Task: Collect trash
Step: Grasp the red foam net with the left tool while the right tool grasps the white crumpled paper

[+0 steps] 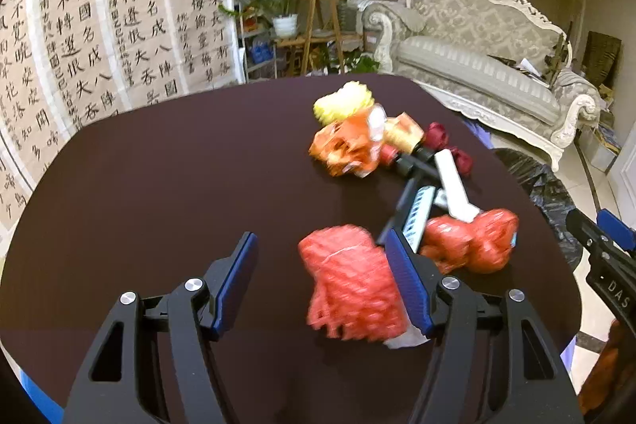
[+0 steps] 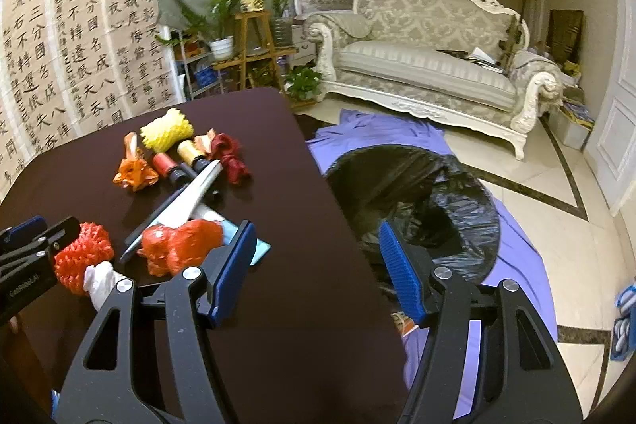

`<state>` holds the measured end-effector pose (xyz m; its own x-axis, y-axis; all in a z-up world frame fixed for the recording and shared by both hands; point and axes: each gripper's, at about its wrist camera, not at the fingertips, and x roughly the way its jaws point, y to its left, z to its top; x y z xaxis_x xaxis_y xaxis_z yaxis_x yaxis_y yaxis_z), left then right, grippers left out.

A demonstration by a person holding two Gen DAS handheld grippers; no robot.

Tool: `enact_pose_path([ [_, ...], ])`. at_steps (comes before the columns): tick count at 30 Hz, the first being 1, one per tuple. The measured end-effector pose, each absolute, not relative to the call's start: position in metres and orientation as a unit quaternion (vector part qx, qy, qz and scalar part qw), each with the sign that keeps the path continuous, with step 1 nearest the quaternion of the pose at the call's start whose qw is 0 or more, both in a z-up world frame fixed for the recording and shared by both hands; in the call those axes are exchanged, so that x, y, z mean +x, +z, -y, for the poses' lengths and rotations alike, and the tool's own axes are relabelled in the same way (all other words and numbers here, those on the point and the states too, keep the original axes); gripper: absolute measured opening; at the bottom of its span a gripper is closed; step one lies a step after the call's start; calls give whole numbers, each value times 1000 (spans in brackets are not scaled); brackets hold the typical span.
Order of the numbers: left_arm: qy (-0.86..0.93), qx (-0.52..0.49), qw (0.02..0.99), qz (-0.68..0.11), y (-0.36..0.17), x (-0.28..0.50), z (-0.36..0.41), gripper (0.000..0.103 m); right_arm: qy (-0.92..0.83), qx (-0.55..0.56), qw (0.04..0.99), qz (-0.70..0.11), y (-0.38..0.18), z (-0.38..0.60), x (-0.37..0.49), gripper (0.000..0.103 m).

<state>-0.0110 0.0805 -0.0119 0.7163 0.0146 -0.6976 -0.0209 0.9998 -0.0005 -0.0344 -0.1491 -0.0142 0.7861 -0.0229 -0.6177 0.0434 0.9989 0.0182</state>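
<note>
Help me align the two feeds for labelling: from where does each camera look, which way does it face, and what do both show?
Left wrist: sits on the left gripper, faces across the dark table toward the calligraphy wall; its open fingers flank a red foam net; the right gripper's tip shows at the right edge.
Right wrist: sits on the right gripper, over the table's edge, facing the black-lined trash bin and sofa; its own fingers show, open and empty.
Shared: table, trash pile, red foam net, sofa, plants.
</note>
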Motion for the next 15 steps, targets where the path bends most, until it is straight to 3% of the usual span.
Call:
enact_pose_path([
  [9, -25, -22, 920, -391, -16, -7, -80, 65, -4, 12, 940, -340, -19, 137, -27, 63],
  [15, -34, -14, 919, -393, -18, -8, -76, 72, 0, 12, 939, -342, -19, 135, -24, 63],
])
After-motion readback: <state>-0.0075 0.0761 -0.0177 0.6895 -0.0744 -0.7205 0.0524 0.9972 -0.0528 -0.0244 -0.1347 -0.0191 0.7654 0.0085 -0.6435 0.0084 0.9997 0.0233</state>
